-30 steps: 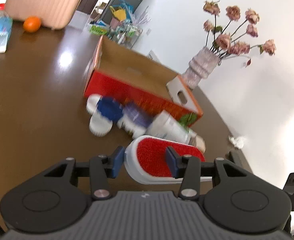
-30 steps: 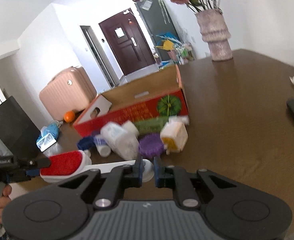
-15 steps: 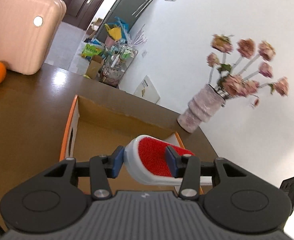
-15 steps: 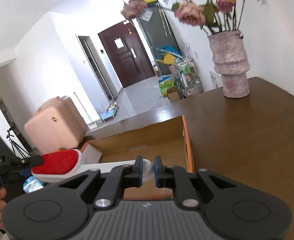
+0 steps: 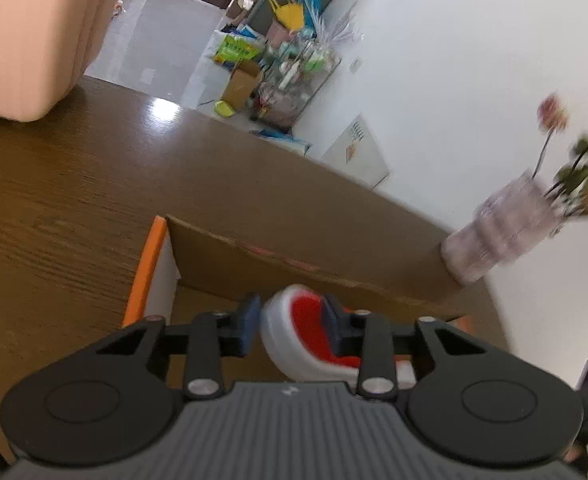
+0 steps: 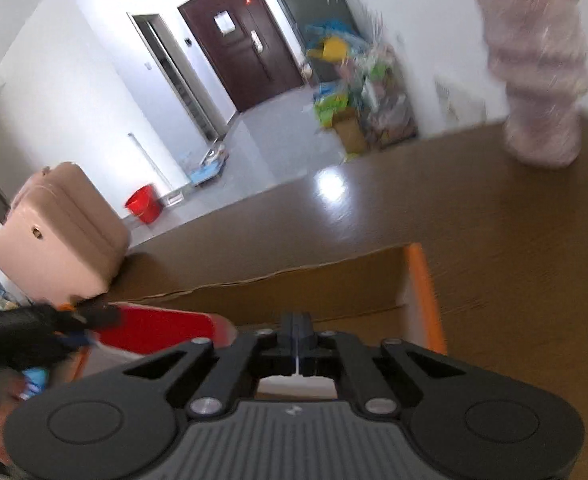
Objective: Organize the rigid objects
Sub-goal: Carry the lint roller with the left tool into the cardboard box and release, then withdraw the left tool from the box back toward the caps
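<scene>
We hold one red lint brush (image 5: 305,332) over one cardboard box (image 5: 294,256) on the worktop (image 5: 54,200): left gripper (image 5: 290,326) fingers pinch its head, right gripper (image 6: 297,330) fingers pressed onto its thin white handle.

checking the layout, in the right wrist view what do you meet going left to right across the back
pink suitcase → red bucket → dark red door → pile of clutter → pink vase
</scene>
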### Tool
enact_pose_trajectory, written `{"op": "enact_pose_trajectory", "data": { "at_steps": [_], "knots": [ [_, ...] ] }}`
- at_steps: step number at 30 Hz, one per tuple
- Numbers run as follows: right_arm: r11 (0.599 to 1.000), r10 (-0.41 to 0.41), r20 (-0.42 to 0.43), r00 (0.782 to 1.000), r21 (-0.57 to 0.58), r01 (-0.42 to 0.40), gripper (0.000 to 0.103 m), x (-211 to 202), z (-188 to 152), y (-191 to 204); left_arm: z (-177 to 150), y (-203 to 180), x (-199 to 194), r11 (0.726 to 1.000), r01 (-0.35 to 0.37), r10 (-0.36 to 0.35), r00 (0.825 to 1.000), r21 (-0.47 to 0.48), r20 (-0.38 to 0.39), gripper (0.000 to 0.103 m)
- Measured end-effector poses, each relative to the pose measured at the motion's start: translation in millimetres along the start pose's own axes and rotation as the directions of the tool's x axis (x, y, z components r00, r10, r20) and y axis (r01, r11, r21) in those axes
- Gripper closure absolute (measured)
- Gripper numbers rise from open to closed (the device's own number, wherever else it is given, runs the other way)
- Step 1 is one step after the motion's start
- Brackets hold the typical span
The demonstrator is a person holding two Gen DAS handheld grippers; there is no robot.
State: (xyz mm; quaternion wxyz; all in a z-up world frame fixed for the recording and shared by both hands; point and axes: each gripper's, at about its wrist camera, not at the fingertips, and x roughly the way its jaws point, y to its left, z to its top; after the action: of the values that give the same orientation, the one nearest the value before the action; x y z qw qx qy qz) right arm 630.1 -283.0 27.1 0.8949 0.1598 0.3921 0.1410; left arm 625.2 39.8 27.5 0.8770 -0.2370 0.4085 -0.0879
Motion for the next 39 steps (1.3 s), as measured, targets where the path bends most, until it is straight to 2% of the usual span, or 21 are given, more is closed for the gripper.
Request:
{"op": "enact_pose_trajectory", "data": {
  "at_steps": [2, 4, 10, 15, 18, 19, 20, 22, 24, 26, 30, 36, 39],
  "knots": [
    [0.995, -0.053, 0.004, 0.999, -0.079, 0.053, 0.102, 11.1, -0.2, 12.0, -3.8, -2.7, 12.9, 0.997, -0.073, 0.073, 0.997, 0.029, 0.008, 0.073],
    [0.992, -0.06, -0.017, 0.998, -0.116, 0.058, 0.102, 21.8, -2.7, 18.6, -6.2, -0.7, 18.8, 0.996, -0.079, 0.079, 0.997, 0.028, 0.004, 0.074],
    [0.986, -0.083, -0.033, 0.996, -0.148, 0.077, 0.1, 26.7, -5.4, 18.8, -7.2, -8.1, 9.7, 0.991, -0.102, 0.102, 0.995, 0.082, 0.007, 0.064],
    [0.979, -0.123, -0.03, 0.992, -0.167, 0.117, 0.093, 1.2, -1.7, 16.0, -12.9, -23.8, -23.5, 0.962, -0.186, 0.184, 0.983, 0.198, 0.025, 0.048],
    [0.97, -0.14, -0.049, 0.989, -0.21, 0.127, 0.09, -24.4, -5.9, 17.9, -23.0, -29.5, -45.7, 0.937, -0.227, 0.229, 0.973, 0.266, 0.021, 0.029],
    [0.963, -0.153, -0.059, 0.986, -0.232, 0.135, 0.081, -35.5, -8.1, 18.7, -27.2, -30.7, -54.0, 0.927, -0.244, 0.248, 0.968, 0.286, 0.021, 0.019],
    [0.958, -0.162, -0.065, 0.985, -0.248, 0.141, 0.074, -43.0, -10.9, 20.5, -30.8, -31.7, -62.0, 0.917, -0.26, 0.266, 0.964, 0.302, 0.021, 0.015],
    [0.947, -0.183, -0.074, 0.98, -0.282, 0.155, 0.034, -61.4, -19.5, 26.2, -40.2, -31.6, -82.4, 0.905, -0.288, 0.293, 0.956, 0.313, 0.031, 0.0],
    [0.936, -0.194, -0.066, 0.979, -0.313, 0.164, 0.014, -81.3, -31.2, 31.9, -50.8, -31.0, -103.4, 0.894, -0.305, 0.309, 0.95, 0.328, 0.04, 0.0],
    [0.926, -0.202, -0.05, 0.978, -0.336, 0.174, 0.013, -101.0, -45.2, 38.3, -64.1, -32.4, -124.7, 0.882, -0.318, 0.319, 0.946, 0.348, 0.056, 0.0],
    [0.912, -0.219, 0.003, 0.976, -0.355, 0.206, 0.006, -143.8, -74.5, 46.7, -97.1, -33.2, -172.1, 0.865, -0.336, 0.301, 0.942, 0.374, 0.149, 0.0],
    [0.93, -0.168, 0.056, 0.984, -0.323, 0.177, 0.006, -194.0, -116.8, 52.2, -146.6, -36.4, -223.1, 0.853, -0.342, 0.285, 0.938, 0.394, 0.197, 0.0],
    [0.93, -0.148, 0.094, 0.984, -0.326, 0.171, 0.0, -216.8, -138.7, 57.4, -167.9, -33.5, -242.9, 0.846, -0.351, 0.278, 0.933, 0.402, 0.228, 0.0]
  ]
}}
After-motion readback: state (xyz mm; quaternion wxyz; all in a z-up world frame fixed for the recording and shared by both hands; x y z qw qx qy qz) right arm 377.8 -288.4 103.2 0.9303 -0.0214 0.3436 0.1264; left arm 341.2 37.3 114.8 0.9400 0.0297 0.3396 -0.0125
